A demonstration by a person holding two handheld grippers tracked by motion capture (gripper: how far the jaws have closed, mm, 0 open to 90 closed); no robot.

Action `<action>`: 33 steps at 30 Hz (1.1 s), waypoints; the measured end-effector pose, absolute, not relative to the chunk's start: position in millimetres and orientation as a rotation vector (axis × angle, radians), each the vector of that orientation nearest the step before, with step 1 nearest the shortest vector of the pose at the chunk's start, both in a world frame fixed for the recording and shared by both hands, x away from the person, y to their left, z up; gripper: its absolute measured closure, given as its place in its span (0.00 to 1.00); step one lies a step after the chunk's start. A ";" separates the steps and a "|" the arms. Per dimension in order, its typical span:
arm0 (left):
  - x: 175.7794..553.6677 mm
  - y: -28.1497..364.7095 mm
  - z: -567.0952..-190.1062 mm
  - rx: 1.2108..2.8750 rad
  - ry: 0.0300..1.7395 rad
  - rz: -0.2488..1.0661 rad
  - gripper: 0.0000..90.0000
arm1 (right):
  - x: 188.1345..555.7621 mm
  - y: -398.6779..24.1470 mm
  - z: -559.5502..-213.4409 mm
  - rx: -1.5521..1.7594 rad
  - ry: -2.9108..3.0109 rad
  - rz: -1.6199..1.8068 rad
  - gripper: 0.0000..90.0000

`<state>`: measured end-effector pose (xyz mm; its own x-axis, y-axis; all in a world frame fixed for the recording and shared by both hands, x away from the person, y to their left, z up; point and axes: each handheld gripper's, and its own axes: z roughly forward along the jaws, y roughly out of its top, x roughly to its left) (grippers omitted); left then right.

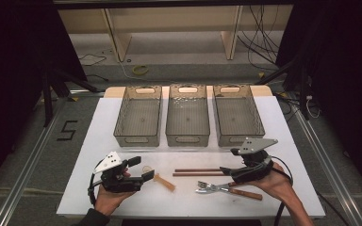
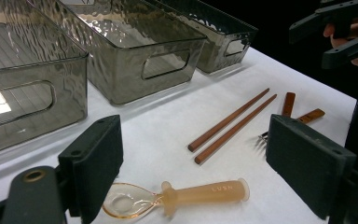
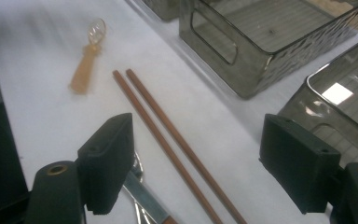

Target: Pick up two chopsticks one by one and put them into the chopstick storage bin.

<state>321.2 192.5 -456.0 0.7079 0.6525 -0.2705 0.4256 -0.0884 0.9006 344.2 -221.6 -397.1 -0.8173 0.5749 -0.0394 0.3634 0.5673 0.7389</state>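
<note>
**Black jaws spread over cutlery on white table**

Black and wide apart, the jaws of the left gripper [image 1: 139,168] hold nothing. They hang just above the amber plastic spoon [image 2: 177,198], which lies flat on the white table [image 1: 99,141] with its clear bowl toward the person's left and its thick handle toward the right. In the left gripper view the spoon lies between the two pads, low in the picture.

The right gripper [image 1: 229,175] is also spread and empty. It stands just over the two forks with wooden handles [image 1: 226,189], which lie together near the front edge of the table. In the right gripper view one metal fork neck [image 3: 142,193] shows beside the left pad.

Between the two grippers lies a pair of brown wooden chopsticks [image 1: 198,172], side by side and close together, parallel to the front edge.

Farther back, three smoky transparent plastic bins [image 1: 187,139] stand in a row, side by side, each with a cut-out handle in its near wall.
</note>
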 end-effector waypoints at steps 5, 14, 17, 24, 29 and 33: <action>321.2 192.7 -455.8 1.720 0.863 0.237 0.20 | 354.2 -216.4 -395.9 0.764 2.563 1.019 0.31; 321.4 192.8 -455.5 1.721 0.862 0.239 0.20 | 370.5 -209.2 -396.7 0.747 2.643 0.916 0.38; 321.6 192.7 -455.5 1.719 0.863 0.239 0.20 | 375.7 -205.7 -400.3 0.726 2.696 0.863 0.40; 321.9 192.7 -455.5 1.721 0.861 0.239 0.20 | 386.0 -195.3 -412.9 0.676 2.801 0.706 0.43; 322.1 192.7 -455.3 1.722 0.859 0.238 0.20 | 394.4 -183.9 -420.7 0.611 2.871 0.584 0.49; 321.8 192.9 -455.0 1.720 0.859 0.235 0.20 | 403.6 -176.9 -429.3 0.573 2.924 0.486 0.55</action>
<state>321.8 192.9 -455.0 0.7128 0.6484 -0.2675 0.4214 -0.0910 0.9023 403.6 -176.9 -429.3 -0.9207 0.3859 -0.0579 0.3465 0.8767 0.3337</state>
